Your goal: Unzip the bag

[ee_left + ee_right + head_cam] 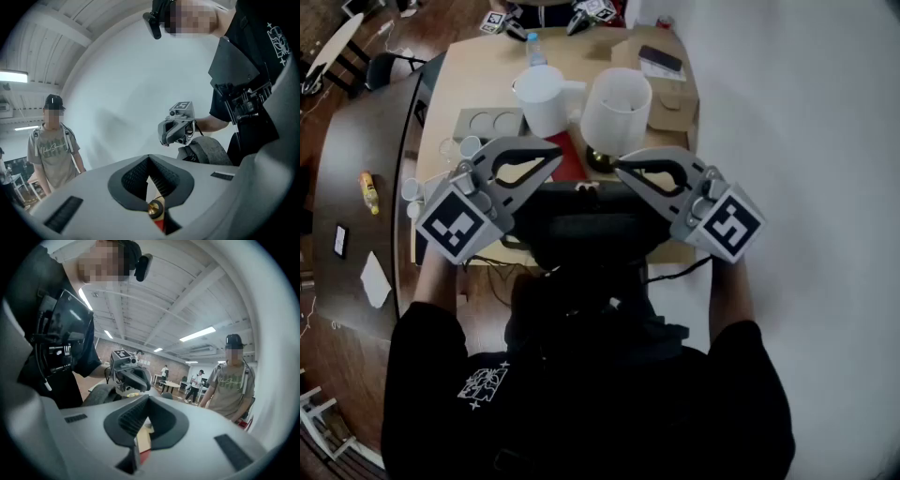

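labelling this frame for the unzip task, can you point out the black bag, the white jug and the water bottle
black bag (581, 230), head view, middle of its top face
white jug (542, 101), head view, on its side wall
water bottle (534, 52), head view, on its clear body

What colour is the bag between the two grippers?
Black. The bag shows best in the head view.

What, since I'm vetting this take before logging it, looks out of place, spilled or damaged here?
Nothing stands out. The black bag lies in front of the person, the white jug and lampshade stand upright on the table, and no spill shows. The left gripper and right gripper are shut, holding nothing.
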The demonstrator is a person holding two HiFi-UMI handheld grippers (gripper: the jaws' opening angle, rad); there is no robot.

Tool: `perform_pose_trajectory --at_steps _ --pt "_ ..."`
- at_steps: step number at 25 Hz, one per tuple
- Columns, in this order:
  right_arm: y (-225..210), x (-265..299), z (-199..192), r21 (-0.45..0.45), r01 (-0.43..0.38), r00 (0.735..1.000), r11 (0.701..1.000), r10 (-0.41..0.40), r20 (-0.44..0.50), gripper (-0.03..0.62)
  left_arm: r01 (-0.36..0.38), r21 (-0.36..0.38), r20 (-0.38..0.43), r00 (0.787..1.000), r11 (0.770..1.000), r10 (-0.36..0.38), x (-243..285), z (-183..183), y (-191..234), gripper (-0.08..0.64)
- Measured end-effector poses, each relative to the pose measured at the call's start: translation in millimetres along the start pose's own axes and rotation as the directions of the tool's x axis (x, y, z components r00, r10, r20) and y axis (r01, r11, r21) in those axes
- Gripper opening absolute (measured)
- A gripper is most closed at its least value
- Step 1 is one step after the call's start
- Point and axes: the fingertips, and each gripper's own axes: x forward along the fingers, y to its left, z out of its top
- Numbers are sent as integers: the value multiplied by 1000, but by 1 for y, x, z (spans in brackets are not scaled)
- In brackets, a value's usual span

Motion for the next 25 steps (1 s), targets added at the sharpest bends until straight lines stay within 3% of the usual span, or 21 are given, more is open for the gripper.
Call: perform_pose_trajectory --at_steps 3,5,9,11,15,17,19,21,25 --pt "6 0 0 55 -78 997 995 78 2 23 69 -137 52 997 988 -63 -1 14 -3 -2" --pt "9 -1 0 100 -170 985 980 168 21 23 178 -174 61 984 969 -170 -2 19 -10 -2" --pt "13 -4 7 176 -375 926 910 360 112 23 350 -136 0 936 927 -353 -1 14 -26 -2" --pt "14 -4 7 183 -430 902 884 413 126 23 406 -124 -17 912 906 -411 1 10 -31 -2" --pt "20 1 -3 177 -484 875 857 475 91 25 438 -81 -42 896 895 -442 8 5 -35 -2" --pt "27 2 -6 182 -521 853 834 516 77 26 469 -86 -59 878 879 -474 11 1 -41 -2" --pt "32 2 -9 196 -559 826 805 560 56 41 505 -99 -93 853 857 -514 14 -7 -48 -2" --pt "36 4 -15 209 -593 797 777 603 21 115 551 -113 -127 817 827 -562 14 -14 -55 5" --pt "44 6 -22 228 -658 732 718 681 -29 146 652 -167 -188 715 740 -673 11 -24 -69 88"
